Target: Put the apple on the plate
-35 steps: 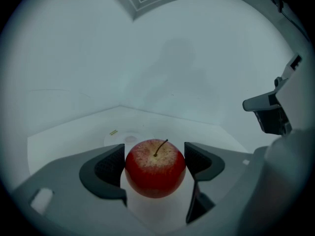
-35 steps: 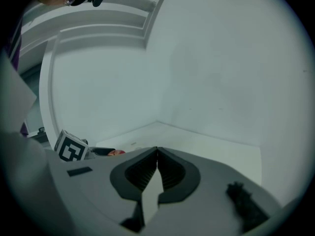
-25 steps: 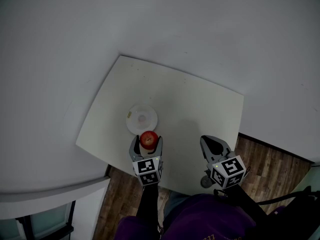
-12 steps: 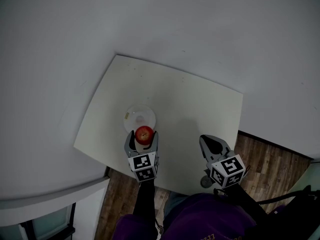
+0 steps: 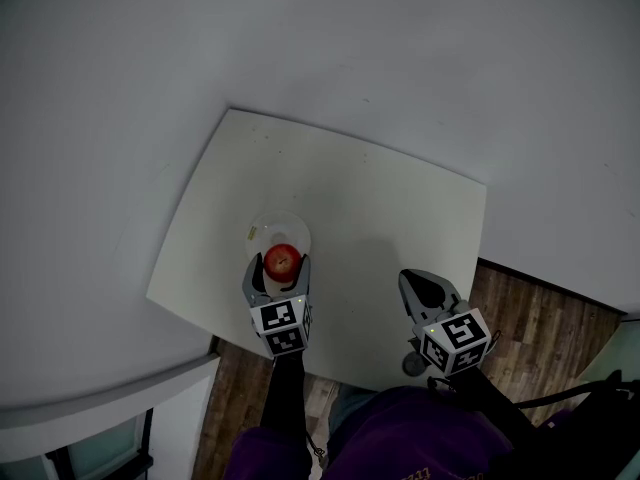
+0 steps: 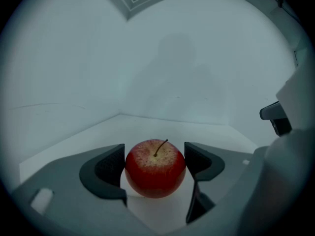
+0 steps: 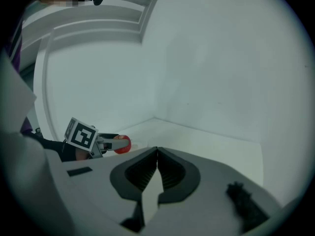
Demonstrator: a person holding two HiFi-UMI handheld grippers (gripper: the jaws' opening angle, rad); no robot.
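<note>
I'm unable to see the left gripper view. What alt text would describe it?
A red apple, stem up, is gripped between the two dark jaws of the left hand-held gripper. A white table stretches beyond it.

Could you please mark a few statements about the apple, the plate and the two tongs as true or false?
1. The left tongs are shut on the round red apple. True.
2. The right tongs hold a second apple. False: their jaws are together with nothing between them.
3. The round white plate lies on the pale flat table. True.
4. The apple's stem points downward. False: in the left gripper view the stem stands up from the top of the apple.
</note>
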